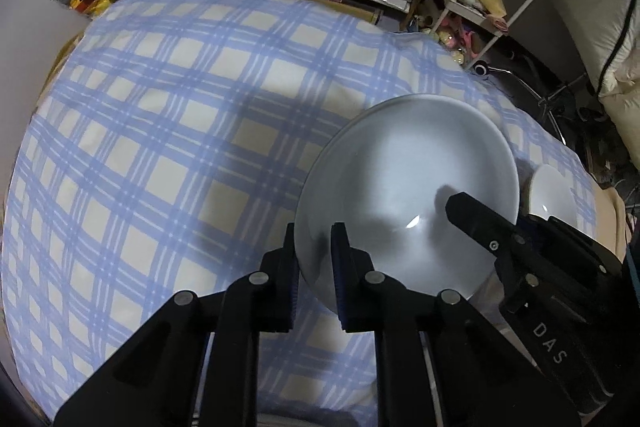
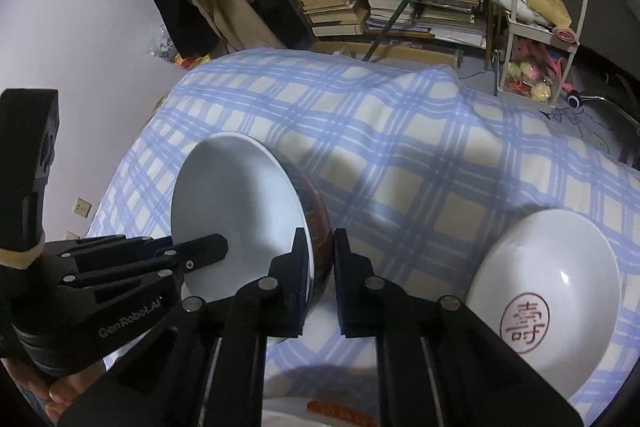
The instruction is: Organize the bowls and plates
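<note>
My left gripper (image 1: 314, 233) and right gripper (image 2: 320, 239) are matte black linkages with silver pivot pins and blue-edged pads; white "GenRobot.AI" lettering marks one body, bare skin below.

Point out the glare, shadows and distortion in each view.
Left wrist: a small glare spot and gripper shadows inside the bowl; fisheye bulges the checked cloth. Right wrist: glare fleck on the stamped bowl; dark vignette corners.

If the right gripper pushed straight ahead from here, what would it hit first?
The right gripper already straddles the wall of the large bowl, so the rim would slide deeper between its fingers until, probably, it met the gripper body; beyond lies checked cloth.
</note>
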A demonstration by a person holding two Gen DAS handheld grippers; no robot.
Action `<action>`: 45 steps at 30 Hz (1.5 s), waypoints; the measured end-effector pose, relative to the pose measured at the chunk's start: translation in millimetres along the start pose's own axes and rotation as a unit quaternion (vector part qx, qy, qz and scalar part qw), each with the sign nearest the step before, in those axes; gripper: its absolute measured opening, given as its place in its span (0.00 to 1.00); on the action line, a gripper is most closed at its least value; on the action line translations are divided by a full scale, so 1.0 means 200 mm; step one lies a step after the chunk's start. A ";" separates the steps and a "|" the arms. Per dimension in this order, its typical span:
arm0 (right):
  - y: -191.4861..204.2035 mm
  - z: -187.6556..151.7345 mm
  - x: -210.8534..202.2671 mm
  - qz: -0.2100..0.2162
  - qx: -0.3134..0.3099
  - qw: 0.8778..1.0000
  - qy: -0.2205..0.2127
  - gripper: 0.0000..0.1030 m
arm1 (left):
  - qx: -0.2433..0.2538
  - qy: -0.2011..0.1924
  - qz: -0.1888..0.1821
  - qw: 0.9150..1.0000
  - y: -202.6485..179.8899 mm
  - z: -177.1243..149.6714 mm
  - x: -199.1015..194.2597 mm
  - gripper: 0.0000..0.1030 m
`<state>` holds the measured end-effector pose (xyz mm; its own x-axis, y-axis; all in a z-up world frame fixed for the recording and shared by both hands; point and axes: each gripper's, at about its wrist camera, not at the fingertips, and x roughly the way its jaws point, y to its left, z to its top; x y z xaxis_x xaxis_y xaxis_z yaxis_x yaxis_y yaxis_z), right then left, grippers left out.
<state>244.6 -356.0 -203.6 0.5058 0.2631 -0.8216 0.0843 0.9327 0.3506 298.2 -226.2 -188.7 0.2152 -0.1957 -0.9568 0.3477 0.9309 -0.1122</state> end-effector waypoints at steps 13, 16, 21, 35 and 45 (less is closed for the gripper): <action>0.00 -0.14 -0.37 -0.011 0.005 0.999 -0.046 0.12 | 0.034 -0.037 -0.011 0.999 -0.17 -0.18 -0.29 0.14; 0.01 -0.18 -0.44 -0.018 0.007 0.999 -0.047 0.12 | 0.038 -0.041 -0.015 0.998 -0.21 -0.23 -0.33 0.14; -0.01 -0.27 -0.54 -0.026 0.016 0.998 -0.049 0.12 | 0.040 -0.043 -0.020 0.998 -0.27 -0.33 -0.38 0.14; 0.00 -0.47 -0.68 -0.044 0.031 0.998 -0.043 0.12 | 0.029 -0.039 -0.019 0.999 -0.34 -0.60 -0.46 0.14; 0.00 -0.53 -0.69 -0.055 0.035 0.997 -0.028 0.12 | 0.032 -0.020 -0.013 0.999 -0.36 -0.70 -0.44 0.14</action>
<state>83.4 -365.5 -138.8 0.5369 0.1449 -0.8311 0.2008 0.9349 0.2927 126.2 -232.1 -134.8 0.2412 -0.2333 -0.9420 0.4110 0.9039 -0.1186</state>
